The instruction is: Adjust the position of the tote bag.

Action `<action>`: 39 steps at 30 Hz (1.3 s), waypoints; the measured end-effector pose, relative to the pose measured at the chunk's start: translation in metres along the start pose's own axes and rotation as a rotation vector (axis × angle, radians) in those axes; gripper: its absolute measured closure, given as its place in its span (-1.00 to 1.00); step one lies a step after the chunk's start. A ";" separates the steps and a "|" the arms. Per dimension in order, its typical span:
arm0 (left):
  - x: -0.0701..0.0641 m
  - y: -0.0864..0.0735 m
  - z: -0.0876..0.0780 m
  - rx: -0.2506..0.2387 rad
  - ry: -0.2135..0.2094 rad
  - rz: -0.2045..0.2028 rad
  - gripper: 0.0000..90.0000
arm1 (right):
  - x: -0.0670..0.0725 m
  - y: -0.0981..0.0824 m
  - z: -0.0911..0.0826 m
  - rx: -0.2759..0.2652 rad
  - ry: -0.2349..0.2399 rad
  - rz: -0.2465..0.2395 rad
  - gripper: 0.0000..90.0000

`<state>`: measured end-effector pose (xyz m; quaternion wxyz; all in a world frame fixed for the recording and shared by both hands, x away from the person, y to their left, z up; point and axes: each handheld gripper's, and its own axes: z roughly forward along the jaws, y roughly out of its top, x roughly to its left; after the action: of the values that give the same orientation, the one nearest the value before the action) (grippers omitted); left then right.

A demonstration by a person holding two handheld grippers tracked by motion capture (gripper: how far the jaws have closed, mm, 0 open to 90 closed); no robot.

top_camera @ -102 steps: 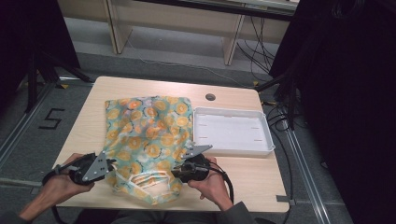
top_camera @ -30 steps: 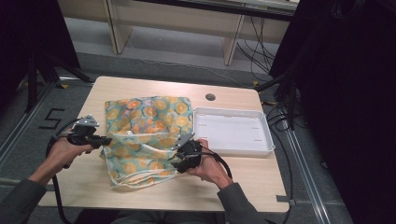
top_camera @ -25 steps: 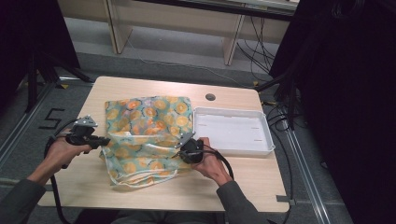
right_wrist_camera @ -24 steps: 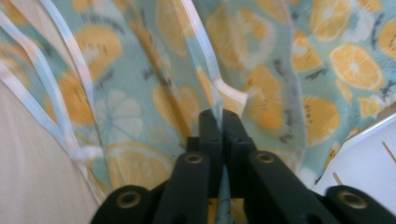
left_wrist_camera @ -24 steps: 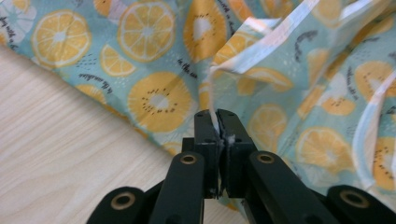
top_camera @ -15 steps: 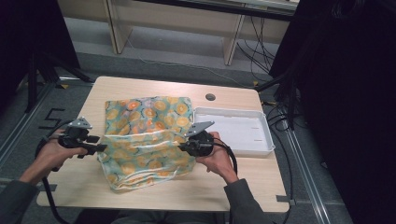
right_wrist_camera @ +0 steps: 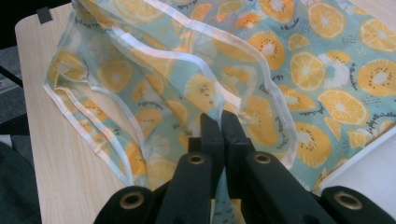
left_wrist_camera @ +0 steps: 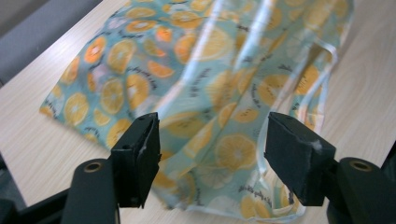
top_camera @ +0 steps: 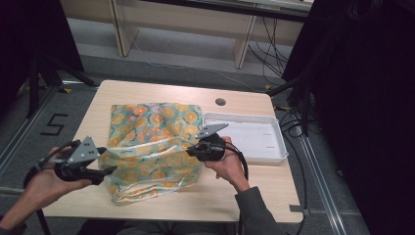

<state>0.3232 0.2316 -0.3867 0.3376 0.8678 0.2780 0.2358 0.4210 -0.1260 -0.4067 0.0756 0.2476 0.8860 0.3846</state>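
Observation:
A thin cloth point(top_camera: 151, 132) printed with orange slices lies on the wooden table point(top_camera: 244, 196), its near part raised and rumpled. My right gripper point(top_camera: 190, 152) is shut on a white-hemmed fold of the cloth point(right_wrist_camera: 327, 70) and holds it off the table, its jaws point(right_wrist_camera: 222, 123) pressed together on the fabric. My left gripper point(top_camera: 110, 170) hovers at the cloth's near left side. Its jaws have just been opening and stand wide apart point(left_wrist_camera: 210, 135), with the cloth point(left_wrist_camera: 187, 56) lying beyond them, not pinched.
A white tray point(top_camera: 244, 117) stands right of the cloth, just behind my right hand; its corner point(right_wrist_camera: 373, 172) shows by the right gripper. A round hole point(top_camera: 220, 102) sits near the table's far edge. Bare wood lies along the near edge.
My left gripper has let go of the cloth's left edge, opened, and pulled back toward the near left. The right gripper shut on the cloth and lifted it a little.

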 end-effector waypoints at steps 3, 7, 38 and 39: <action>-0.010 -0.006 0.025 0.077 0.035 0.089 -0.40 | 0.000 0.001 0.002 -0.005 0.014 0.001 1.00; -0.007 -0.008 0.057 0.116 0.080 0.139 -0.49 | 0.003 0.004 -0.001 -0.015 0.022 -0.004 1.00; 0.032 0.031 0.037 0.058 -0.308 0.076 0.90 | 0.024 0.027 -0.026 -0.123 -0.003 -0.068 1.00; 0.032 0.031 0.037 0.058 -0.308 0.076 0.90 | 0.019 0.029 -0.025 -0.126 -0.035 -0.074 1.00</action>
<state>0.3785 0.2157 -0.3814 0.3419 0.9130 0.1966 0.1044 0.4078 -0.1155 -0.3676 0.1207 0.2161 0.8672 0.4320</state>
